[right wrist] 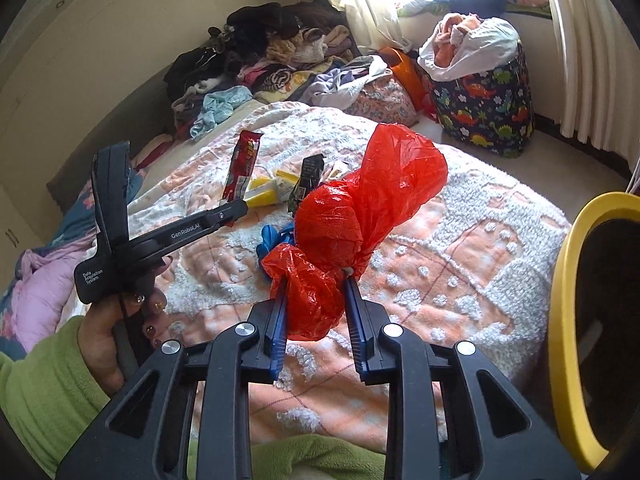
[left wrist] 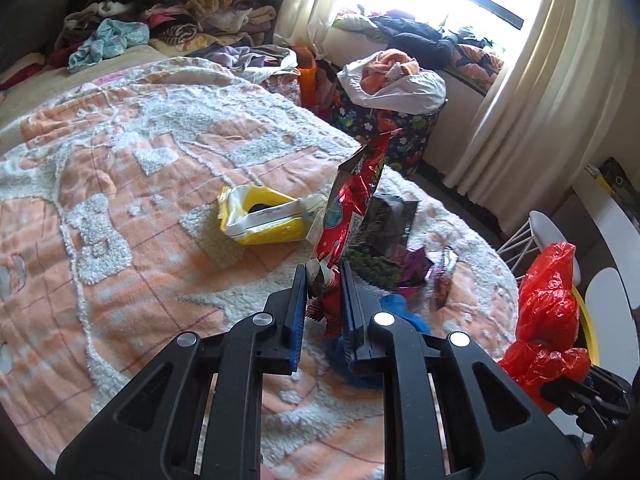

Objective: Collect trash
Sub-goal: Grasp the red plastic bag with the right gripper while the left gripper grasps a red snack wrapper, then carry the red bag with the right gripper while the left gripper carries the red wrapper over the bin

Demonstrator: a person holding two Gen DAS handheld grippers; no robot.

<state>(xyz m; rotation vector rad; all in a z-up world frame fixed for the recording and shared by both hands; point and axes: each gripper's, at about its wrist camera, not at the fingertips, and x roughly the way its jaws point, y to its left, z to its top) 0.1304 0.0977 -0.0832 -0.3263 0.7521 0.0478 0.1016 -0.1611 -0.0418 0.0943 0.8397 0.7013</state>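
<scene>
My left gripper [left wrist: 325,276] is shut on the lower end of a red snack wrapper [left wrist: 354,204], which stands up above the bed. The same wrapper [right wrist: 243,166] and left gripper [right wrist: 236,210] show at the left of the right wrist view. My right gripper [right wrist: 316,280] is shut on a knotted red plastic bag [right wrist: 360,208], lifted over the blanket; that bag [left wrist: 548,312] hangs at the right edge of the left wrist view. On the blanket lie a yellow tissue pack [left wrist: 264,220], a black wrapper [left wrist: 386,220], a green-and-purple wrapper [left wrist: 384,270] and a blue scrap [left wrist: 400,308].
An orange-and-white blanket [left wrist: 140,208] covers the bed. A yellow-rimmed bin [right wrist: 572,320] stands at the right. Piled clothes [right wrist: 260,60] fill the bed's far end. A dinosaur-print hamper [right wrist: 484,108] stands by the curtain. A hand in a green sleeve [right wrist: 44,380] holds the left gripper.
</scene>
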